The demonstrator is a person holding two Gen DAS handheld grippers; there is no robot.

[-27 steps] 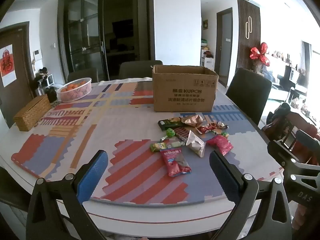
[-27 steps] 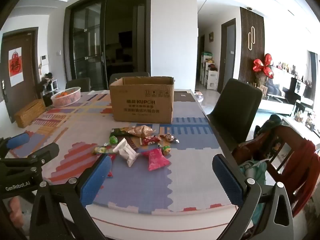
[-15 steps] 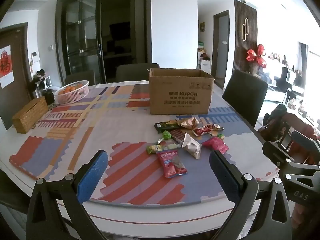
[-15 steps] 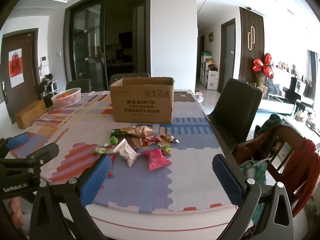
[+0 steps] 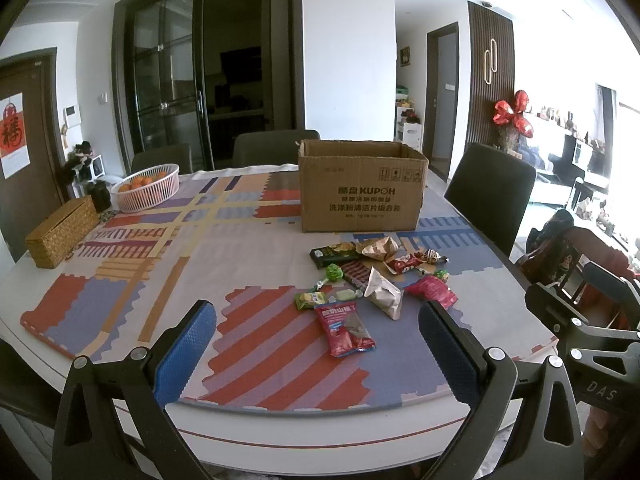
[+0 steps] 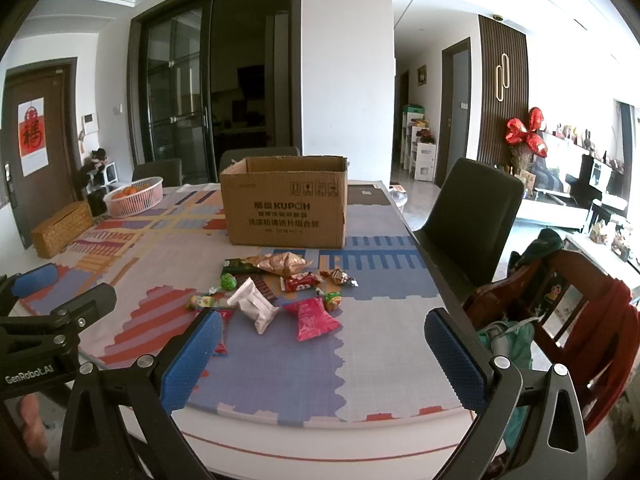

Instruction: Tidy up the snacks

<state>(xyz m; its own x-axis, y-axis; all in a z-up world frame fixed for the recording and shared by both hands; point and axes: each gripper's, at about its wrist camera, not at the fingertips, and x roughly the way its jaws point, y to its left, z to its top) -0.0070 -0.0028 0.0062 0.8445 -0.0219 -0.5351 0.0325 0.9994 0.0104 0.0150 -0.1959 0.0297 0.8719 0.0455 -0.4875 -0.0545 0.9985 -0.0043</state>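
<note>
Item: red printed snack packet, flat on the patterned mat-covered surface, long axis pointing away, ahead between the wide-open jaws of the empty left gripper; right gripper likewise open, empty, farther off.

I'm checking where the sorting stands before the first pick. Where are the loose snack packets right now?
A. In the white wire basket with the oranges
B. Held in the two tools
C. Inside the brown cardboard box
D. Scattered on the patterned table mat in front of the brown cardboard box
D: the loose snack packets lie scattered on the patterned table mat in front of the open-topped brown cardboard box, and both tools stand open and hold nothing.
</note>
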